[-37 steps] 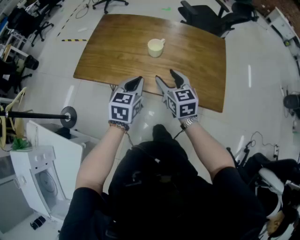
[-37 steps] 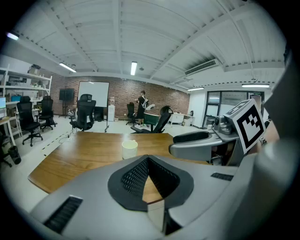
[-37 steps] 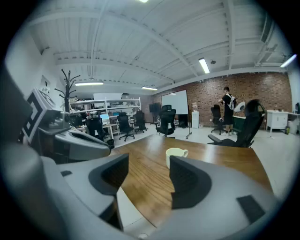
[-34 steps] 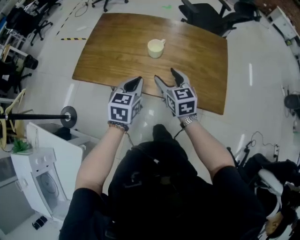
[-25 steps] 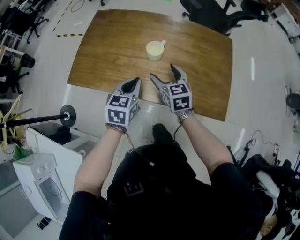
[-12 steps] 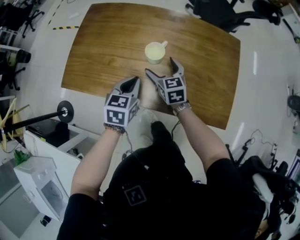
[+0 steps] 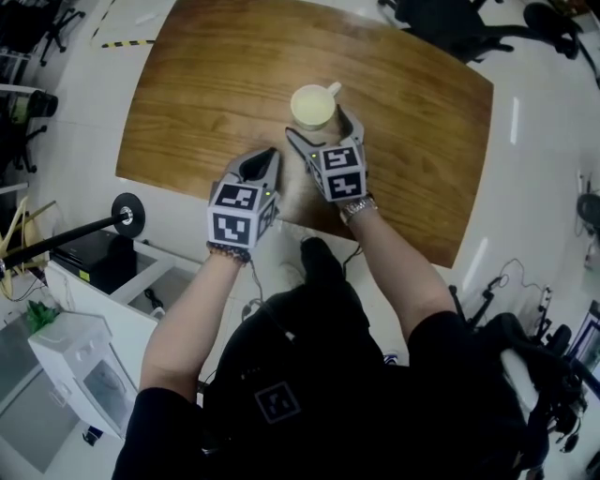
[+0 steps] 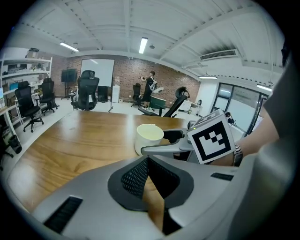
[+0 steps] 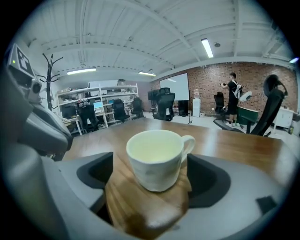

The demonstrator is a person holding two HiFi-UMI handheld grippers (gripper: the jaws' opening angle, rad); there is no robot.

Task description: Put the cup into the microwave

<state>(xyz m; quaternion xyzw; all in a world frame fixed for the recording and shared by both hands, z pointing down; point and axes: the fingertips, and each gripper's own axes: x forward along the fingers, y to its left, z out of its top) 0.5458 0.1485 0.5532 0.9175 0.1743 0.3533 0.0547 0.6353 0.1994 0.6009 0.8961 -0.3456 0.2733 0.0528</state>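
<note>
A pale yellow cup (image 7: pixel 313 105) with a handle stands upright on the wooden table (image 7: pixel 187 94). My right gripper (image 7: pixel 321 127) is open and its jaws have just been opening. The cup (image 9: pixel 157 159) sits between the two jaw tips, with a gap on the left side and its handle close to the right jaw; neither pad presses on it. My left gripper (image 7: pixel 262 160) is shut on nothing, over the table's near edge, to the left of and behind the right one. From it I see the cup (image 8: pixel 149 137) ahead, with the right gripper's finger beside it.
Black office chairs (image 7: pixel 450 19) stand past the table's far right corner. A white appliance with a door (image 7: pixel 56 384) and a stand with a black disc (image 7: pixel 127 214) are on the floor at the lower left. A person (image 9: pixel 232 91) stands far off.
Both grippers have moved forward and down over the table's near edge. The right jaws have widened and now flank the cup. The left gripper stays shut.
</note>
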